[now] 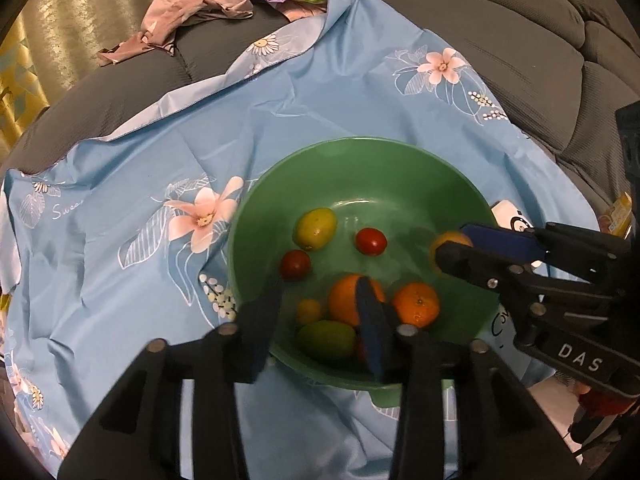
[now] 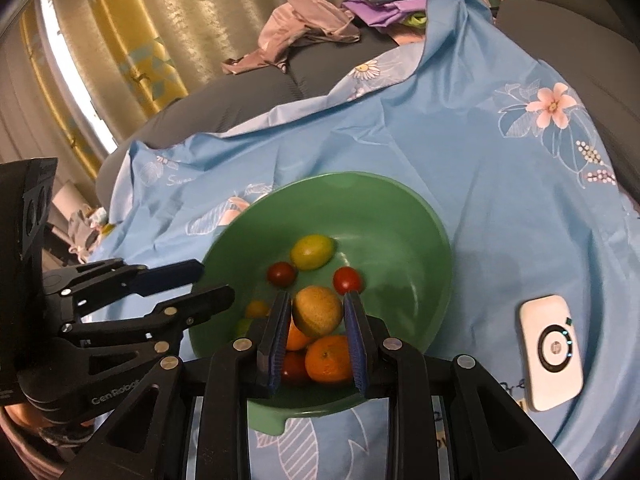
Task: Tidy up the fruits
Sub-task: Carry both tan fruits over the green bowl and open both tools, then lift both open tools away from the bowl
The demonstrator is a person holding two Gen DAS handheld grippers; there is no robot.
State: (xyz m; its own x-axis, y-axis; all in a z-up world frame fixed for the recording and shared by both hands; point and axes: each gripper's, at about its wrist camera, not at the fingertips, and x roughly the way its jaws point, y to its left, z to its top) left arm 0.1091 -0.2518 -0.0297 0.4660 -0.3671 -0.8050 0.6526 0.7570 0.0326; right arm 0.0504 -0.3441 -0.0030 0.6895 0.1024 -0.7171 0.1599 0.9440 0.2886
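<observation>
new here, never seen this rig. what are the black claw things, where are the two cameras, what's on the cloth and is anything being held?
No robot arm: a person holds a two-finger gripper in each hand, and each gripper carries a fisheye camera looking forward along its fingers. So the black prongs at the bottom of each picture are that camera's own gripper; the other gripper shows at the side.

Left wrist view: the left gripper is over the green bowl, jaws apart, nothing between them.

Right wrist view: the right gripper is shut on a yellowish round fruit, held above the bowl.

The bowl sits on a blue floral cloth spread over grey cushions. It holds two oranges, small red fruits and yellow-green ones. A white pocket device lies beside the bowl.
</observation>
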